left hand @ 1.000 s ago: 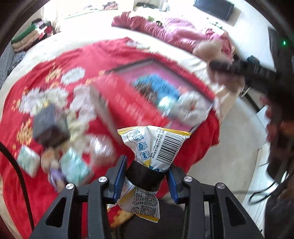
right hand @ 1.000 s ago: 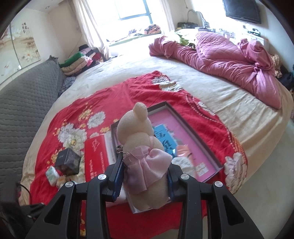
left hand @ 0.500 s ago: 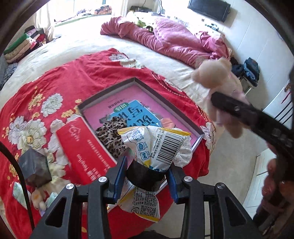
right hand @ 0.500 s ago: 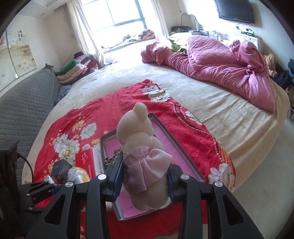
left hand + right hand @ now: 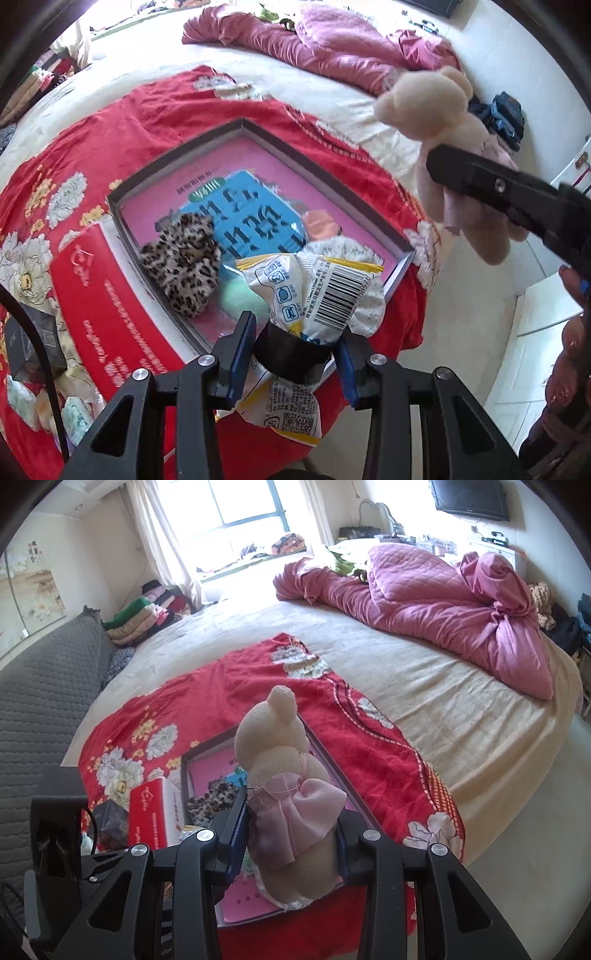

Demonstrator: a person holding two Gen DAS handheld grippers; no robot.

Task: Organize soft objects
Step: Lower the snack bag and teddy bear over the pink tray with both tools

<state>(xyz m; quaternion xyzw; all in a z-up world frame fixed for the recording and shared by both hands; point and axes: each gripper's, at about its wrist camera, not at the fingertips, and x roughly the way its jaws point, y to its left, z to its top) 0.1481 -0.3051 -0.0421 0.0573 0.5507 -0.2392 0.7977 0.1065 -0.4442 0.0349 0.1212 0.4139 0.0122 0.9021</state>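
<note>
Left jaws: pinched on the taped waist of the snack packet (image 5: 314,295); my left gripper (image 5: 295,356) grips there, I judge, because the black band is the firmest part of a crinkly bag.
Right jaws: pressed against the flanks of the plush bear (image 5: 286,794) at its pink bow, head at 12 o'clock; my right gripper (image 5: 290,843) takes the body, probably so the toy hangs steady.
Packet's place: over the near corner of the box (image 5: 177,162), apparently poised for lowering.
Bear's place: above the box's right half; in the left view it hangs at 2 o'clock.
Box contents: leopard scrunchie (image 5: 184,258) at 9 o'clock of the packet, mint pad (image 5: 240,295) beside it, blue pouch (image 5: 251,218) at 11 o'clock, gathered as sorted soft goods.
Surround: red blanket (image 5: 240,672) bears the box; red carton (image 5: 155,812) touches its left wall.
</note>
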